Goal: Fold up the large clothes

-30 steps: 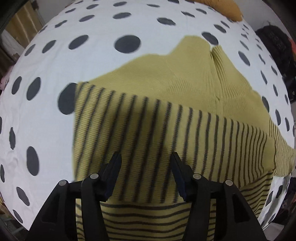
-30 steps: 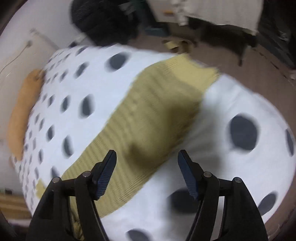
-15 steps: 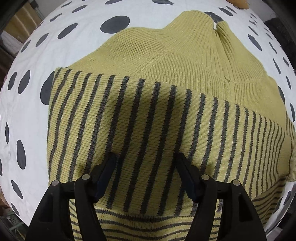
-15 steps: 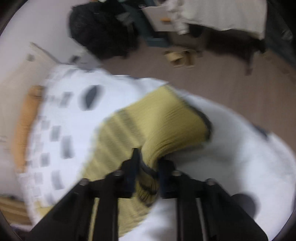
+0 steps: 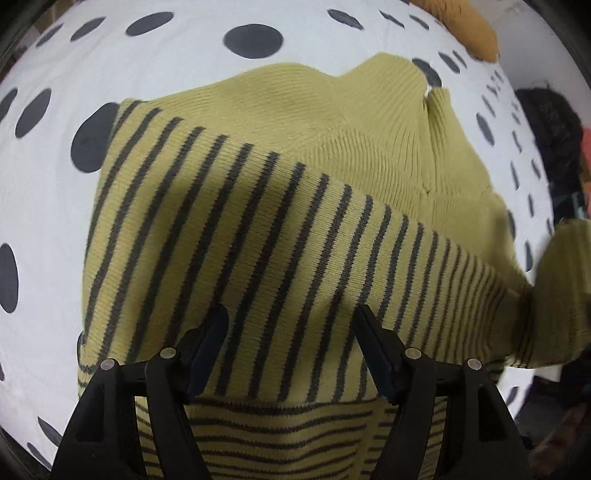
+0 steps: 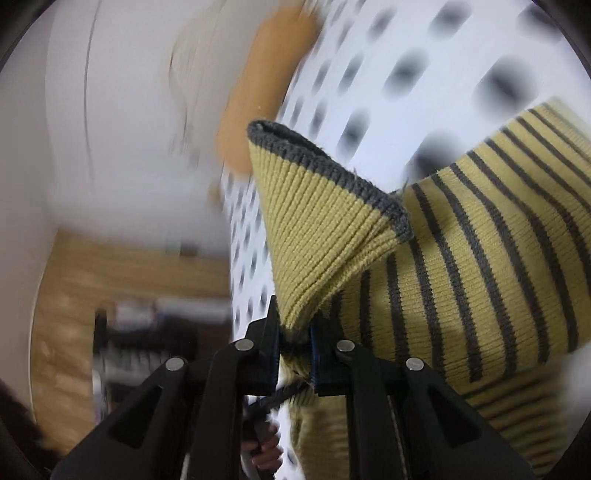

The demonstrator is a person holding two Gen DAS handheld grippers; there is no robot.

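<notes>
The right gripper [image 6: 293,341] is clenched on a fold of the yellow sweater [image 5: 280,229], its jaws pinched tight on the ribbed cuff [image 6: 325,206], which is lifted up and away with its grey edge flared open. Much around it is blurred. The left gripper [image 5: 290,347] is released, jaws spread wide, and nothing is pinched between them; the sweater's striped panel is seen just beyond and below the tips. Whether the tips touch the knit cannot be told. The sweater is spread on a white spotted sheet [image 5: 59,192], plain yellow part farther out. An orange cushion [image 5: 465,29] is glimpsed at the far edge.
</notes>
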